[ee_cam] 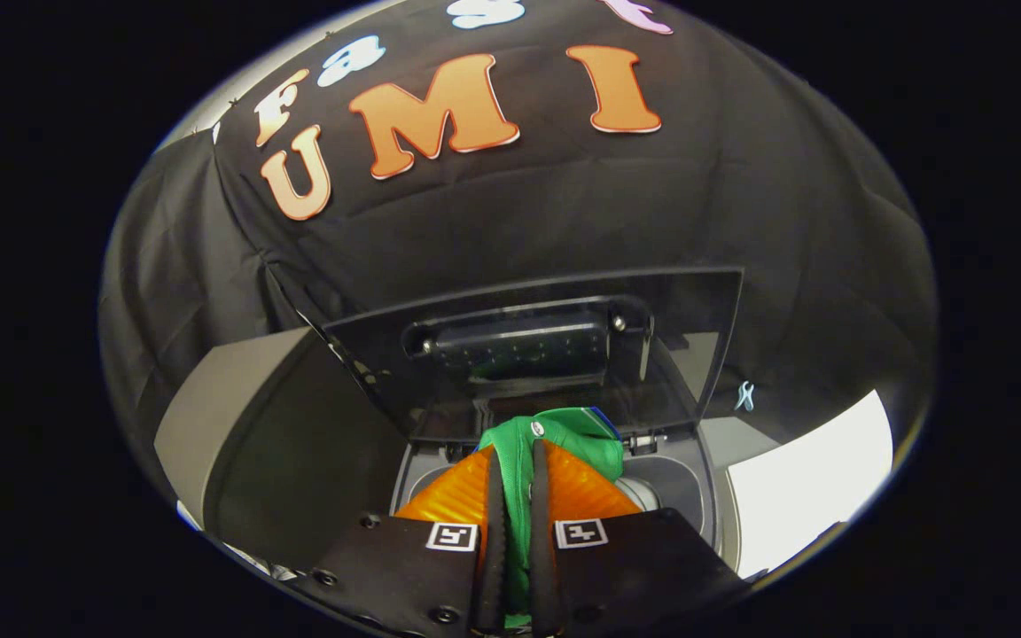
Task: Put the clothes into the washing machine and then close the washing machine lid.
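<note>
Claw (pixel 518 452): clenched on a green garment (pixel 564 439), both fingers (pixel 495 496) pressing the cloth, which runs down the narrow gap between them and bunches up just past their tips; a sliver of blue shows at the bunch's far edge

Green garment: held over the open mouth of the washing machine (pixel 688 483), above the tub, whose pale inner surface shows just beside the fingers; whether the cloth touches the rim cannot be told

Washing machine lid (pixel 679 337): dark, see-through, raised and tilted back beyond the fingers, hinged at the far edge of the opening; a dark handle fitting sits across its middle

Washing machine top: grey surround framing the opening, with a dark panel to one side

White sheet (pixel 812 483): lying flat beside the machine, well apart from the garment
</note>
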Demonstrator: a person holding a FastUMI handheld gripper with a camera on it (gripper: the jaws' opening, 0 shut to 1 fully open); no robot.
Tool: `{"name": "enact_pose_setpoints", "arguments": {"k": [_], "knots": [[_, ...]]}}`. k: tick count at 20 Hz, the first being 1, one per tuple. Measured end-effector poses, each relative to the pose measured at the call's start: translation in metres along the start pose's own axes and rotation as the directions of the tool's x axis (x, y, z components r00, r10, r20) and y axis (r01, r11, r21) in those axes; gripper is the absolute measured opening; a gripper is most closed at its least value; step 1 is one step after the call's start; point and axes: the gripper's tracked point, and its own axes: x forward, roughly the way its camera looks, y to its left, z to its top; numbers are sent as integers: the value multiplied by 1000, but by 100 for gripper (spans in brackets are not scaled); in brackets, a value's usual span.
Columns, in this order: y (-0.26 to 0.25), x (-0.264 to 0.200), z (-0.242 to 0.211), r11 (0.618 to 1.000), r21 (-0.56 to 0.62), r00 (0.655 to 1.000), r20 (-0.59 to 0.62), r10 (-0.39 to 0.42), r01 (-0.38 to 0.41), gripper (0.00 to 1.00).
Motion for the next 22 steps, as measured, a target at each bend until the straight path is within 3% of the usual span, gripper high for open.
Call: {"name": "enact_pose_setpoints", "arguments": {"k": [12, 16, 22], "knots": [[-1, 59, -84, 999, -43, 983, -182, -39, 32, 19], [-12, 75, -120, 998, 11, 967, -246, -61, 66, 20], [-16, 80, -140, 995, 36, 953, -293, -80, 95, 28]]}}
